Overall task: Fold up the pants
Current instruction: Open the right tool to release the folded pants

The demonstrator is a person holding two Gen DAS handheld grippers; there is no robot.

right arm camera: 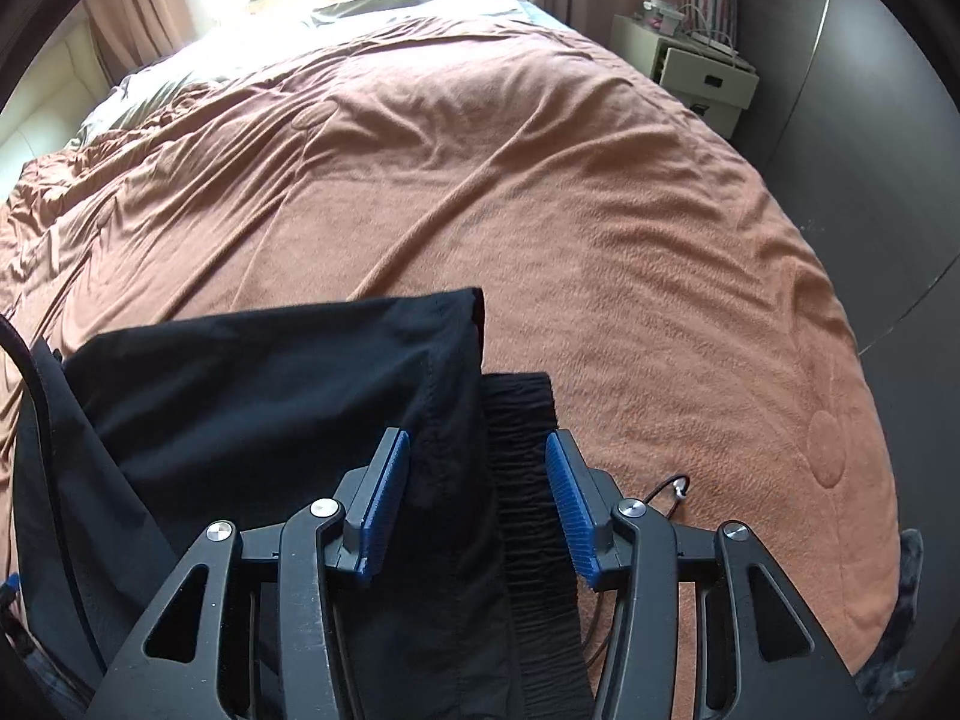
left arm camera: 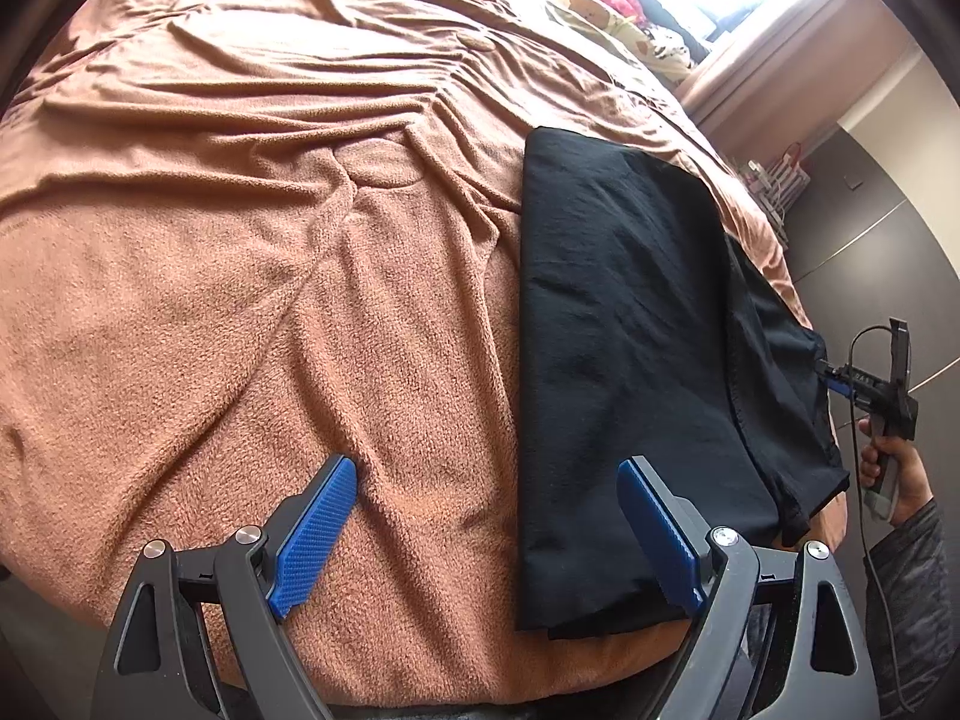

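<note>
1 pants (left arm camera: pixel 630 312) pile — folded on blanket (left arm camera: pixel 240 240)

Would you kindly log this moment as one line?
task: fold pants | pants: folded on brown blanket | left gripper: open, empty | right gripper: open, straddling waistband, pads clear

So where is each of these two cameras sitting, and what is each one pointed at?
Left wrist view: on the left tool, looking down at the brown fleece bedspread with the folded black pants to its right; the person's right hand shows.
Right wrist view: on the right tool, over the pants' ribbed waistband, facing a white nightstand; jaws parted, pads off the cloth.
Shared: bedspread, pants.
</note>
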